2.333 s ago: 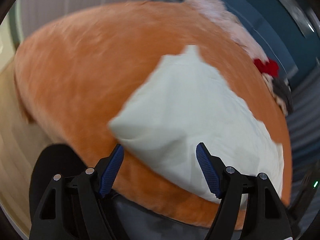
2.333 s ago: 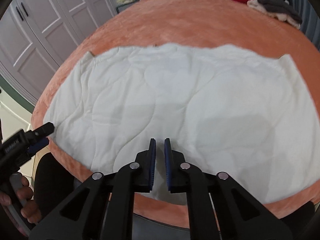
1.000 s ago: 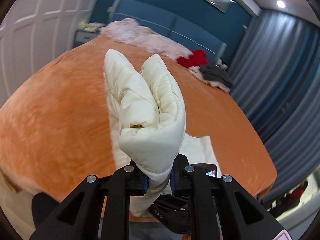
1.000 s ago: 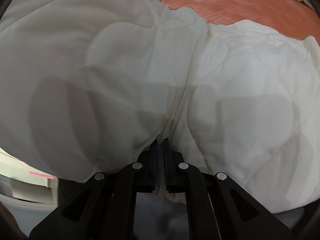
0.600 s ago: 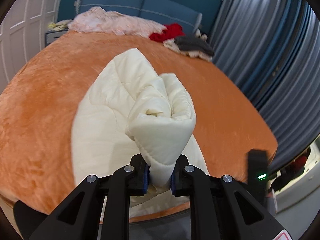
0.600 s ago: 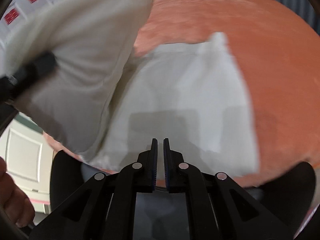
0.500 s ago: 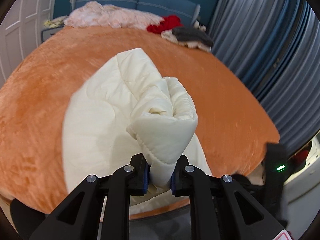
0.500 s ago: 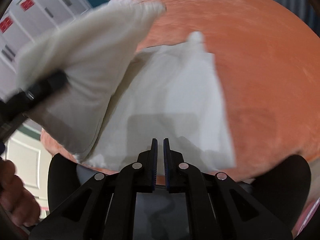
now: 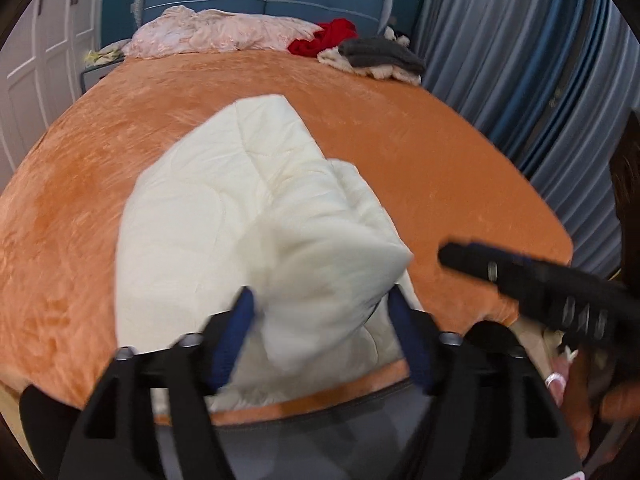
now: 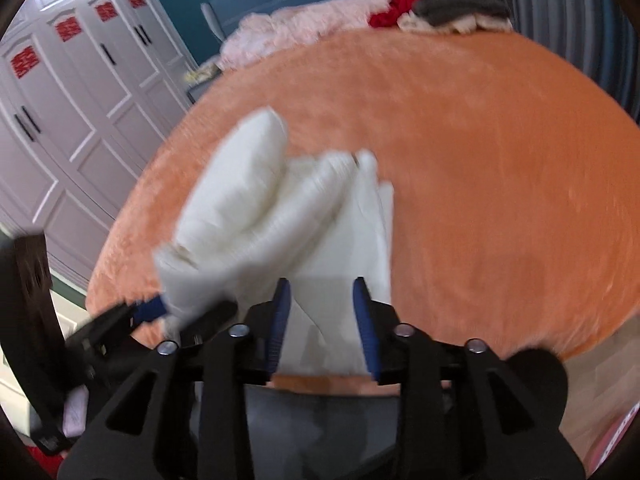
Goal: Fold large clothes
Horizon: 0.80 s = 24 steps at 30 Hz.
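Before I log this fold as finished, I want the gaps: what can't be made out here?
- Left gripper: open, but motion blur hides whether the cream garment still touches its fingers.
- Near hem of the garment: covered by the bunched fold, left wrist view.
- Right gripper: open; smeared garment folds leave the layers uncountable.
- Far clothes pile: too small to identify.

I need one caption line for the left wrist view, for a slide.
Open left claw around a bunched fold of the cream quilted garment on the orange bed.
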Each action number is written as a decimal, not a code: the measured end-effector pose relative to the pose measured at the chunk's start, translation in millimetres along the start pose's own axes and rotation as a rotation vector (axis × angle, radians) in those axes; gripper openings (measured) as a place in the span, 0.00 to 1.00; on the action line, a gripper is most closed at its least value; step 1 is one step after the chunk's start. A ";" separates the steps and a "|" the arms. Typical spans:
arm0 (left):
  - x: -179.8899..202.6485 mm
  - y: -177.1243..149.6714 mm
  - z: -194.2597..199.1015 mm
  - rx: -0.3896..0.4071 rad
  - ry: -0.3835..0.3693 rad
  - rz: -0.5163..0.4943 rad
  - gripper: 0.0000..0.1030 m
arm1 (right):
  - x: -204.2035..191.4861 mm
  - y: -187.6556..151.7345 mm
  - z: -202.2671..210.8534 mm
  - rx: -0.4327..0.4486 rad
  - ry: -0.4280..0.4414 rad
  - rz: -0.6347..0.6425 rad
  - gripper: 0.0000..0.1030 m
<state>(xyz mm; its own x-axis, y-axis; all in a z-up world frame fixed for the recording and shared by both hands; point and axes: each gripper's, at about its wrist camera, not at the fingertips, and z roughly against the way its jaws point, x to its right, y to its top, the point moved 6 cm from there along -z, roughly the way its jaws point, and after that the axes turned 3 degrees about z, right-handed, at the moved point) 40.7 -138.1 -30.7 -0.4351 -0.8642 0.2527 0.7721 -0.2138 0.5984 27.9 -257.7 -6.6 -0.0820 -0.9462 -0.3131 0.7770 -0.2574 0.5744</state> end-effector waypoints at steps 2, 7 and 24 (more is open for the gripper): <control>-8.7 -3.1 14.4 0.017 -0.001 0.025 0.78 | -12.9 14.7 5.9 0.025 0.032 0.022 0.51; -53.1 -28.4 23.6 -0.021 0.086 0.086 0.79 | -44.5 27.8 -6.9 -0.004 0.088 0.069 0.69; -110.7 -65.0 -25.5 -0.165 0.191 0.166 0.34 | -41.0 6.9 -2.2 -0.026 0.011 0.089 0.19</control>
<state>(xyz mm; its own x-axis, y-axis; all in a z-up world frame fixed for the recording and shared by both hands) 50.4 -40.2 -116.9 -0.2142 -0.9601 0.1797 0.8970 -0.1205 0.4253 38.0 -220.2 8.5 -0.0054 -0.9628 -0.2701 0.7971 -0.1672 0.5803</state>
